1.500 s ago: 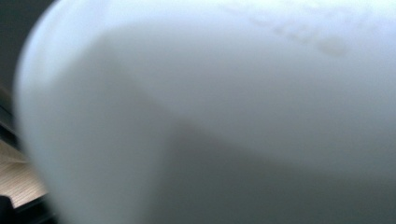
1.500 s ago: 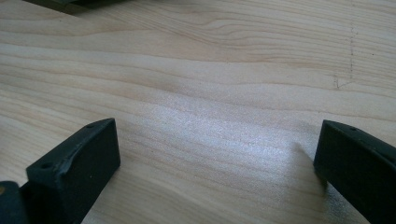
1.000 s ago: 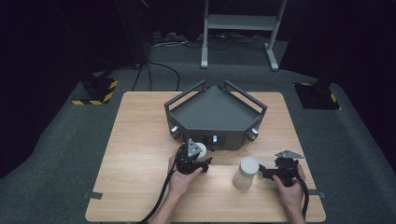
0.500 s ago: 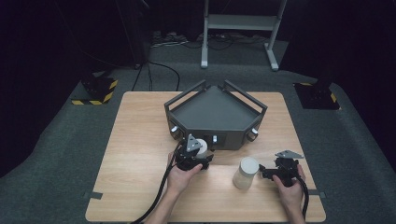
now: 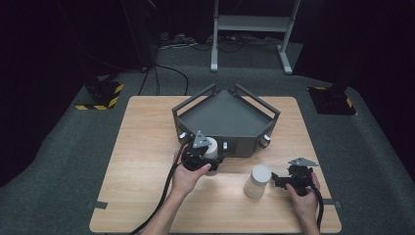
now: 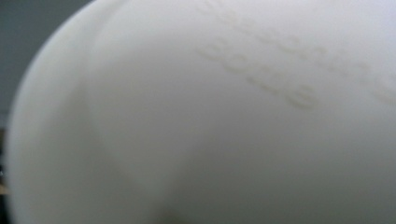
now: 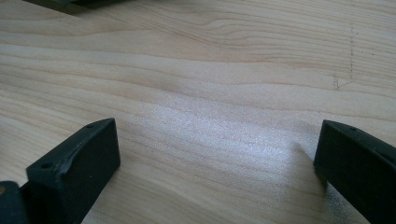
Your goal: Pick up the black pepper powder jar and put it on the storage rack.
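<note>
A white jar [image 5: 212, 146] is held just in front of the dark grey tray's [image 5: 222, 115] front wall, with my left gripper [image 5: 209, 155] shut on it. Very close up, the jar's blurred white side [image 6: 210, 116] with faint raised lettering hides the jaws in the left gripper view. A second white jar [image 5: 258, 180] stands upright on the wooden table [image 5: 147, 147] at the front right. My right gripper [image 5: 276, 181] lies just right of that jar, apart from it. Its jaws stand open [image 7: 215, 158] over bare wood with nothing between them.
The five-sided tray has raised rails and small knobs [image 5: 265, 140] on its front faces. A dark corner of the tray [image 7: 70, 3] shows at the top left of the right gripper view. Cables trail from both grippers toward the table's front edge.
My left gripper has moved away from the person toward the tray's front wall, carrying the white jar with it. The right gripper and the second jar have stayed put.
</note>
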